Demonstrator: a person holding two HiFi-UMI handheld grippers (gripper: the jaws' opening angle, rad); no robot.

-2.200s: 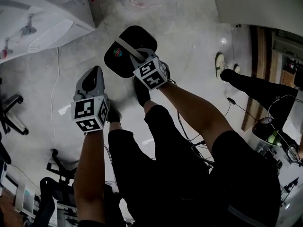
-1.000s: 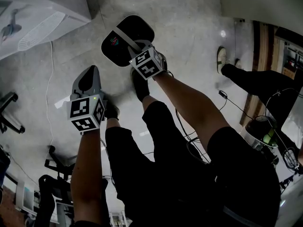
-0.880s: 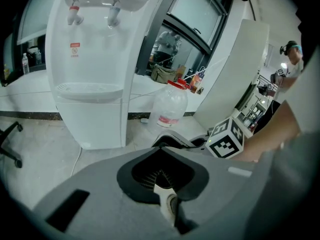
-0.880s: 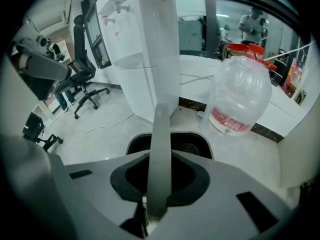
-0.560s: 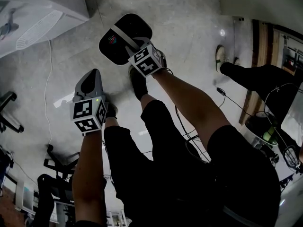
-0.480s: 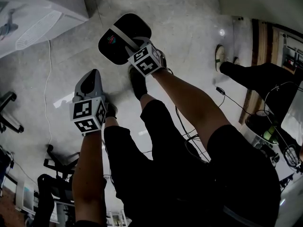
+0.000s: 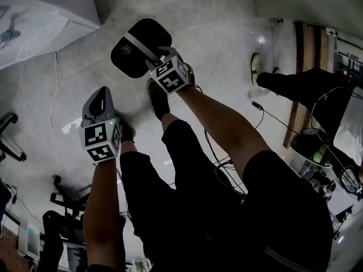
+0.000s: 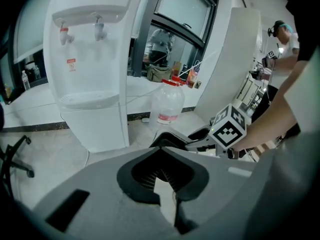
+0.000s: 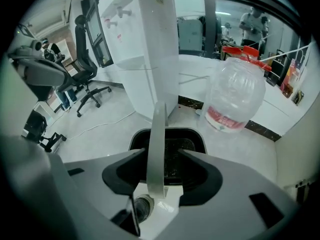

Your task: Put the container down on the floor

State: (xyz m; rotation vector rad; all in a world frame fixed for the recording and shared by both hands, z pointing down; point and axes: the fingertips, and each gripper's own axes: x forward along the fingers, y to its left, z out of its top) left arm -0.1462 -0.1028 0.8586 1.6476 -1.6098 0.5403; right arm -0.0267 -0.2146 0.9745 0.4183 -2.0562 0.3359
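Both bare forearms (image 7: 105, 197) reach forward and down, with the grippers pointing steeply downward. The left gripper (image 7: 101, 95) has its jaws together, empty. The right gripper (image 7: 154, 61) has just been opening its jaws. They stand wide apart, with the container's handle (image 9: 156, 149) between them and clear of both pads.

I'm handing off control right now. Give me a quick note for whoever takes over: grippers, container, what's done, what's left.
Left gripper: fingers shut, nothing between them, held off to the side.
Right gripper: jaws have just been opening. The grey handle of the container stands between the fingers, not clamped.
The container appears to rest on the floor, near the water jug.
Done: set-down and release, by the look of it.
Left: lift the right gripper clear of the handle.
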